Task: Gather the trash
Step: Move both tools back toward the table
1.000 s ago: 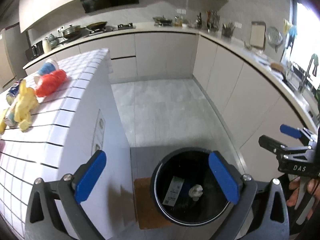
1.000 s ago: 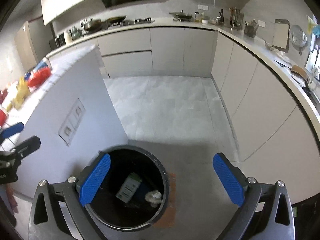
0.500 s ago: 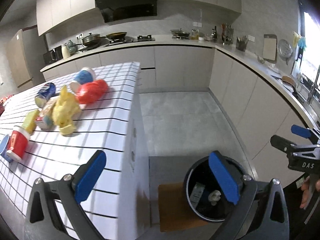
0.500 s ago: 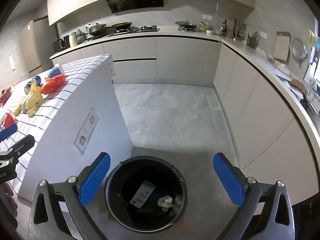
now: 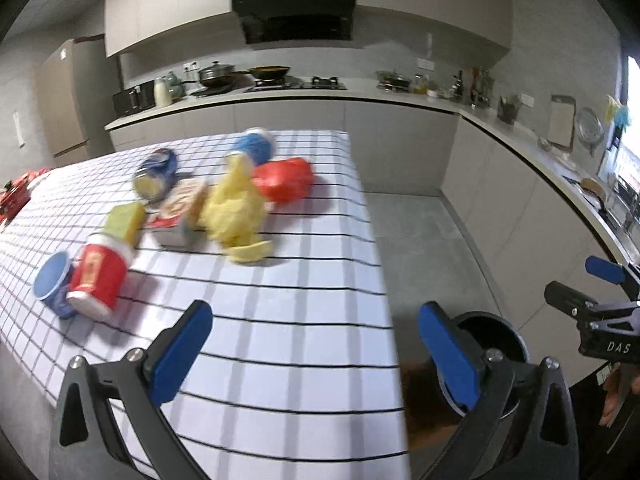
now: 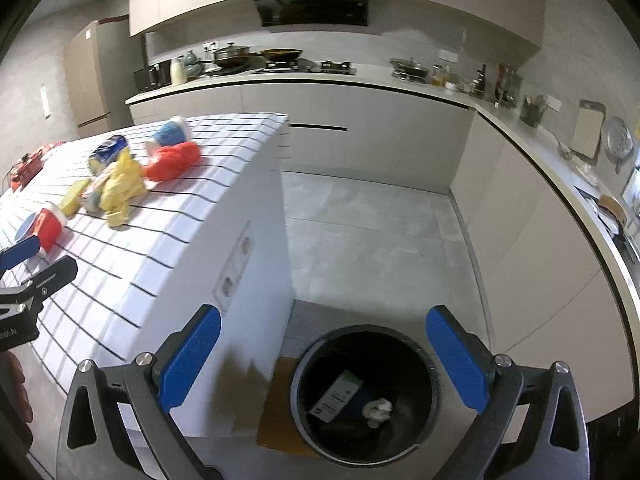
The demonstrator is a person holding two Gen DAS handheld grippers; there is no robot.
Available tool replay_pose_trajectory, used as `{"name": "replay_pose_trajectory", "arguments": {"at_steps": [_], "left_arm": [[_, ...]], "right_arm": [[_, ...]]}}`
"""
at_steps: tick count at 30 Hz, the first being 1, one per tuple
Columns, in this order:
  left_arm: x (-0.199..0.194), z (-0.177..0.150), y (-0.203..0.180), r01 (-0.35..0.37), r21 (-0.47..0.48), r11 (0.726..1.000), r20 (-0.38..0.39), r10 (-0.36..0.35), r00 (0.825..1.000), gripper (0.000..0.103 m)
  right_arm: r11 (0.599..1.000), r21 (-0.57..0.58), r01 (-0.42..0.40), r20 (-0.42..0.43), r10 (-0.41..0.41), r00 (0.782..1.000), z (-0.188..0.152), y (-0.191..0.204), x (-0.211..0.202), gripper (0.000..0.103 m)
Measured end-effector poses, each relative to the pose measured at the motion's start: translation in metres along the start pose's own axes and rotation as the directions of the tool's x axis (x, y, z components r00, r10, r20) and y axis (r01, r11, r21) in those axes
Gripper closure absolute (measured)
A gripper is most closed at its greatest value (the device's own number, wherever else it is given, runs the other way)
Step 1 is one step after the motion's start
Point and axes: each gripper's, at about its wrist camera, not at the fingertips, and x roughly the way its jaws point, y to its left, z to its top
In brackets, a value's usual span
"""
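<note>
Both grippers are spread wide and hold nothing. Left gripper (image 5: 316, 350) hangs over the near right corner of the checked tablecloth (image 5: 280, 340), its left pad above the cloth and its right pad in front of the bin rim. Right gripper (image 6: 332, 354) hangs above the floor beside the table's end, its fingers framing the black trash bin (image 6: 364, 394).

Trash on the table, left wrist view:
- Red paper cup (image 5: 98, 276) lying on its side, touching a blue-rimmed cup (image 5: 52, 282) at its left.
- Yellow-green carton (image 5: 124, 222) just behind the red cup.
- Red and white box (image 5: 176, 216) between the carton and the crumpled yellow bag (image 5: 236, 210).
- Blue can (image 5: 156, 174) lying on its side behind the box.
- Red plastic bag (image 5: 284, 180) touching the yellow bag's right side.
- Blue and white cup (image 5: 256, 146) lying behind the red bag.

All items are motion-blurred; printed labels cannot be read.

The bin stands on the floor at the table's right end, on a brown mat (image 6: 276, 408). Inside it lie a white and green carton (image 6: 336, 396) and a crumpled white wad (image 6: 376, 408), near each other.
</note>
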Motion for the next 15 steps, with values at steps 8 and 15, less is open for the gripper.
{"name": "replay_pose_trajectory", "arguments": {"at_steps": [8, 15], "left_arm": [[-0.008, -0.011, 0.093, -0.083, -0.088, 0.993, 0.007, 0.084, 0.996, 0.0], [-0.007, -0.023, 0.168, -0.169, -0.166, 0.971, -0.004, 0.171, 0.985, 0.0]], "right_arm": [[0.997, -0.06, -0.052, -0.007, 0.052, 0.999, 0.01, 0.08, 0.01, 0.0], [0.99, -0.1, -0.095, -0.018, 0.094, 0.995, 0.018, 0.146, 0.022, 0.0]]}}
